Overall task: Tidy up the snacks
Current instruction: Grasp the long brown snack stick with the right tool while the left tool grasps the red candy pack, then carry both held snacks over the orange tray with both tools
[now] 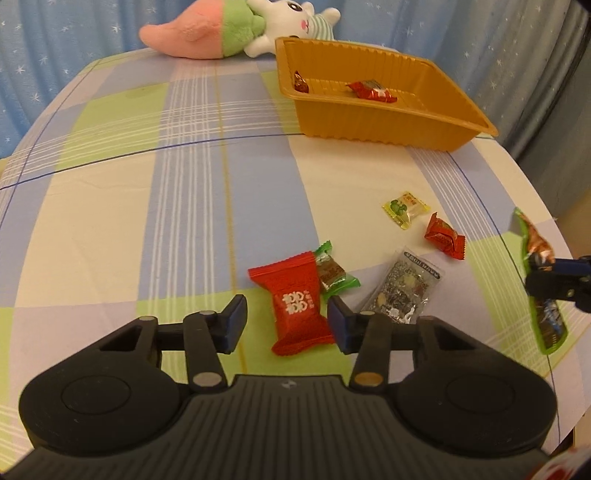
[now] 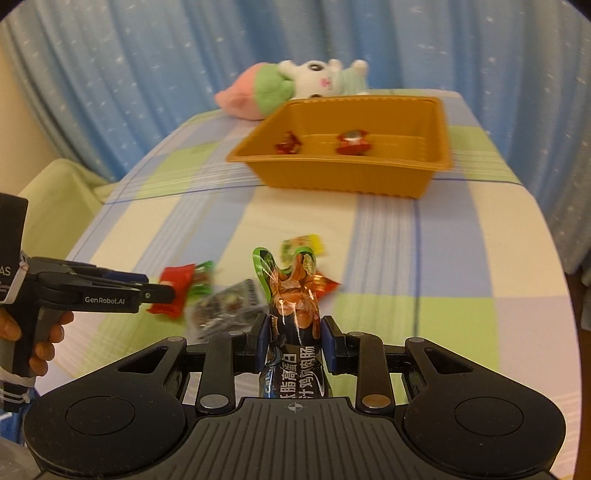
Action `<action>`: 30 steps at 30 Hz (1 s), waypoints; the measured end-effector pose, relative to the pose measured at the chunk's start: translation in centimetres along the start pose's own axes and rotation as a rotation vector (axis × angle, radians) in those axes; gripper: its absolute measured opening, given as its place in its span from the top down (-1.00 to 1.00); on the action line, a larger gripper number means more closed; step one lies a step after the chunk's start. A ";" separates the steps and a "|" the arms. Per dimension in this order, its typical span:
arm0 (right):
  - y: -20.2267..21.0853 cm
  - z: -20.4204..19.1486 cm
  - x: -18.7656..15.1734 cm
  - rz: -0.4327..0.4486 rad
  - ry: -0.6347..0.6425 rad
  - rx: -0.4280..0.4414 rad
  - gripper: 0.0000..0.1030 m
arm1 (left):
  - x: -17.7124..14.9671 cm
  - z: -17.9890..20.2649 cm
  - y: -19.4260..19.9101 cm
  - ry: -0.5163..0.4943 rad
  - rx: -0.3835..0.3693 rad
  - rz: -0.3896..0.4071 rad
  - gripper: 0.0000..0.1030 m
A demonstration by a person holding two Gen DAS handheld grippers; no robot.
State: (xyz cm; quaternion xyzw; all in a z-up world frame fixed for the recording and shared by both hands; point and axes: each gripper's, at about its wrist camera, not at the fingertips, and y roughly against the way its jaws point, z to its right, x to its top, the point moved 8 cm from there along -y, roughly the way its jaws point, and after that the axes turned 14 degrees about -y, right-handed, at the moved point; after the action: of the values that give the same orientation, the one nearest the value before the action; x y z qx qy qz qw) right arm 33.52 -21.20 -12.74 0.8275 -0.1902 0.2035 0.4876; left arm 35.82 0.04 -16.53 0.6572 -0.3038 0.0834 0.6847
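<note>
My left gripper (image 1: 286,321) is open, low over the checked cloth, its jaws on either side of a large red snack packet (image 1: 295,302). A green-ended candy (image 1: 334,275) and a clear mixed-nut packet (image 1: 404,290) lie beside it. My right gripper (image 2: 295,339) is shut on a long green-and-black sausage packet (image 2: 291,295), lifted above the table; it also shows in the left wrist view (image 1: 541,280). An orange tray (image 1: 369,125) at the back holds two red candies (image 1: 371,90). A yellow candy (image 1: 405,208) and a small red candy (image 1: 445,236) lie loose.
A plush rabbit and a pink-green plush (image 1: 229,27) lie behind the tray against blue starred curtains (image 2: 147,74). The table edge curves down on the right. A pale green chair (image 2: 62,192) stands at the left of the table.
</note>
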 end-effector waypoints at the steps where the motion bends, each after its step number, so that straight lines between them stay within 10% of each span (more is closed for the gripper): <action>1: 0.1 0.4 0.0 0.003 -0.007 -0.006 0.42 | 0.1 0.1 -0.3 -0.004 0.000 -0.004 0.20; 11: 0.3 2.5 0.7 0.008 -0.039 -0.029 0.42 | 0.1 0.1 -1.2 0.002 0.001 -0.025 0.54; 30: -0.5 3.3 5.3 0.044 -0.031 -0.008 0.42 | 4.6 -2.7 2.2 0.023 0.061 0.077 0.59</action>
State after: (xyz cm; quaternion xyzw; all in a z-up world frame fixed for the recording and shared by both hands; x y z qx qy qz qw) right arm 38.78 -24.50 -11.81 0.8241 -0.2167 0.2008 0.4833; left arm 39.20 1.58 -12.07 0.6646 -0.3181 0.1265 0.6642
